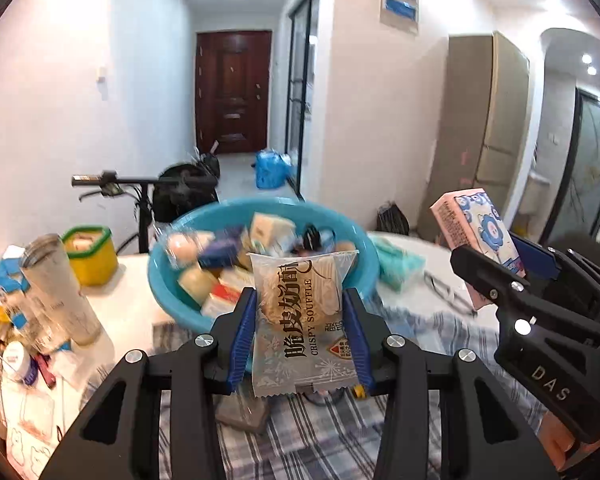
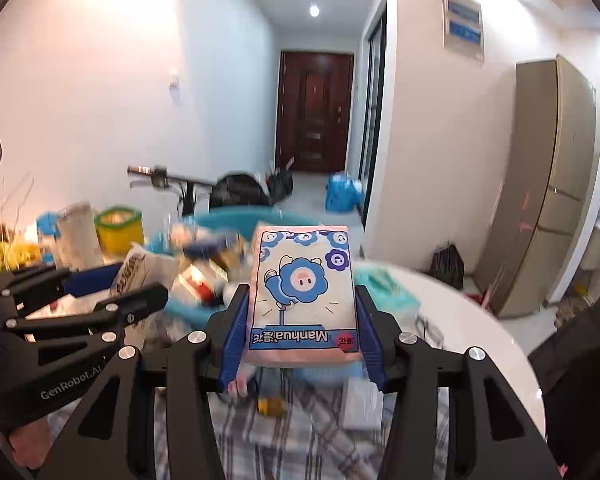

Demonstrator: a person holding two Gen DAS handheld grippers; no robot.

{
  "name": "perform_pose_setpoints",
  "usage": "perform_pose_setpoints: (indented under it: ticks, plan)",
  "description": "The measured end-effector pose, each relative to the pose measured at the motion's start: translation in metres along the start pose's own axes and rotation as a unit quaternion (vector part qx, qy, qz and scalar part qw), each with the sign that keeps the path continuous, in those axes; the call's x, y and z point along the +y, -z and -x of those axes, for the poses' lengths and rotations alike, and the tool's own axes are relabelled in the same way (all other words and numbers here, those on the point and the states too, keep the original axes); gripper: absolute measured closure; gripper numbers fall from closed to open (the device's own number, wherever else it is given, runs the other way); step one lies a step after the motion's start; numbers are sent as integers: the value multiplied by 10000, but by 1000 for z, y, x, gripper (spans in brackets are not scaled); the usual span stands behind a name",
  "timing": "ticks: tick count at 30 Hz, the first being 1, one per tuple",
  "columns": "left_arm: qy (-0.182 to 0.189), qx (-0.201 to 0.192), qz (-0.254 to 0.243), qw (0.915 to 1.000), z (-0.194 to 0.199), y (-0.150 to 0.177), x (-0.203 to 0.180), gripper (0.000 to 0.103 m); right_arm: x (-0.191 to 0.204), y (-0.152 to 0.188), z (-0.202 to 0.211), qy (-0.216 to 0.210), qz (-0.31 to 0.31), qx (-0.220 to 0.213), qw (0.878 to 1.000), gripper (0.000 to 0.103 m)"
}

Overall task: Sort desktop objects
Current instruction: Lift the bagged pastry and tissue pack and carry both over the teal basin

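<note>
My left claw [image 1: 302,336] is closed on a souffle pack [image 1: 300,320], blue pads pressing its two sides, the pack standing upright between them with its top just above the fingertips. My right claw [image 2: 300,336] is clamped the same way on a tissue pack [image 2: 304,292], pink-edged with a blue flower figure, its print upside down to me.

From the left claw, the right one sits off to the right and a little ahead, tissue pack [image 1: 478,236] raised above the table. From the right claw, the left one [image 2: 112,292] lies to the left, its pack [image 2: 134,270] poking out between the fingers.

Straight ahead of both claws is the basin [image 1: 168,280], blue, heaped with small packs and boxes; its near rim is just beyond the souffle pack. Left of it stand a yellow tub [image 1: 90,256] with a green rim and a tumbler [image 1: 60,288], with blurred clutter nearer the left edge. A teal pack [image 1: 396,262] lies right of the basin, and glasses [image 1: 448,288] beside that.

Under both claws a plaid cloth [image 1: 320,432] covers the table [image 2: 480,320], with small blurred items on it. The white tabletop curves away to the right, its edge near the right claw; beyond it is floor and a hallway.
</note>
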State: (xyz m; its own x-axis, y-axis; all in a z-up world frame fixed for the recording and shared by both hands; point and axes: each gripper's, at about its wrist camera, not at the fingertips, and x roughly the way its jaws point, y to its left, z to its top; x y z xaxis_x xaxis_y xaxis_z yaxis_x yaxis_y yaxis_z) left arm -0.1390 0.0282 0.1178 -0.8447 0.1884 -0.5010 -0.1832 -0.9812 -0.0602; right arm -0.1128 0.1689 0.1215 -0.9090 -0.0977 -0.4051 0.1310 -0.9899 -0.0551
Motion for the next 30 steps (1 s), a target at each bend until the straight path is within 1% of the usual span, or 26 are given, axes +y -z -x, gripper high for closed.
perform_pose_setpoints:
  ticks: [2, 4, 8, 9, 13, 15, 17, 18, 21, 26, 30]
  plan:
    - [-58, -190, 36, 9998, 8, -10, 3, 58, 6, -14, 2, -38, -12, -163, 9999, 54]
    - [-213, -371, -39, 9991, 15, -21, 3, 58, 14, -23, 2, -51, 43, -293, 9995, 54]
    - [-463, -831, -92, 9954, 33, -37, 3, 58, 28, -42, 9, -157, 78, -598, 9981, 55]
    - [-501, -962, -52, 9941, 38, -42, 6, 58, 30, -48, 10, -159, 62, -686, 9975, 54]
    - [-531, -1220, 127, 9910, 49, -59, 16, 58, 33, -67, 18, -225, -20, -969, 9950, 54]
    - [-550, -1295, 114, 9900, 52, -66, 18, 58, 32, -77, 20, -268, -78, -1121, 9933, 54]
    - [-567, -1350, -123, 9891, 54, -73, 17, 58, 32, -84, 21, -248, -121, -1247, 9918, 54]
    - [-620, -1461, -227, 9871, 57, -76, 17, 58, 32, -87, 21, -229, -137, -1318, 9909, 54]
    - [-778, -1548, -208, 9847, 55, -82, 21, 58, 37, -92, 15, -81, 35, -1444, 9895, 54]
    - [-815, -1584, -116, 9839, 45, -92, 27, 58, 31, -101, 0, -104, 26, -1432, 9896, 54]
    - [-775, -1687, -14, 9826, 40, -101, 31, 58, 24, -109, -4, 30, -22, -1569, 9876, 54]
